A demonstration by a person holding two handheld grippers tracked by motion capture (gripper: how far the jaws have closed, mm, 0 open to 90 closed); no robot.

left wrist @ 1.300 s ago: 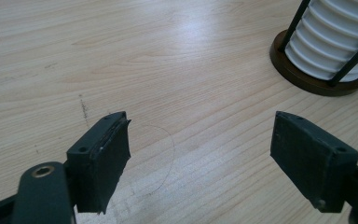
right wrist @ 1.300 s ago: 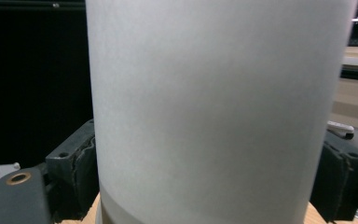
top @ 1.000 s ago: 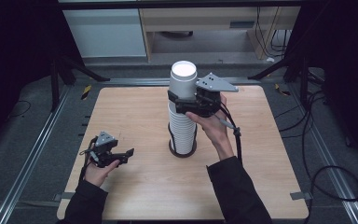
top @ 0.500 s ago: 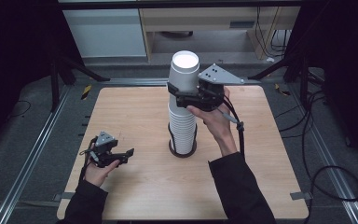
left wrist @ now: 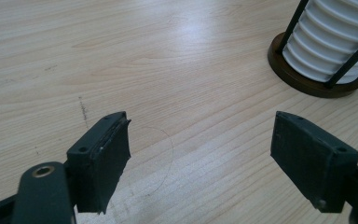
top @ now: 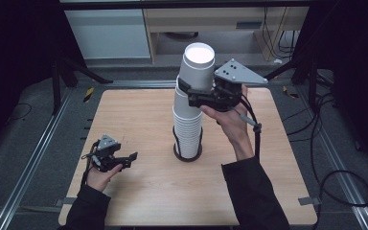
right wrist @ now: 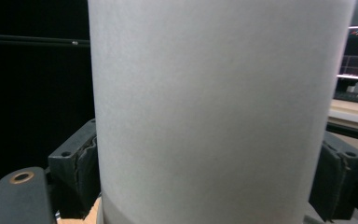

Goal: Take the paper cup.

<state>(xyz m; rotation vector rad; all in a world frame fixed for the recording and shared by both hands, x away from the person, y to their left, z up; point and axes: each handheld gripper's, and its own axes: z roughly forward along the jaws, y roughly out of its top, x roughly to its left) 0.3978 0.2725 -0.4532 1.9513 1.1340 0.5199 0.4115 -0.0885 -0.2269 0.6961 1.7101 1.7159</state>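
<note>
One plain white paper cup (top: 199,62) clamped in right gripper (top: 190,92), above stack (top: 187,129); left gripper (top: 133,157) parted, empty; pale wooden table (top: 143,120), dark room.

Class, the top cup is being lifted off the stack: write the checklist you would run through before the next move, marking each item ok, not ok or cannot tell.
1. right gripper clamps the top cup on both sides: ok.
2. Top cup free of the cup stack: not ok, its base is in the stack.
3. Stack upright in its holder: ok.
4. left gripper apart from the stack, jaws open on nothing: ok.
5. Only one cup lifted: cannot tell.
</note>
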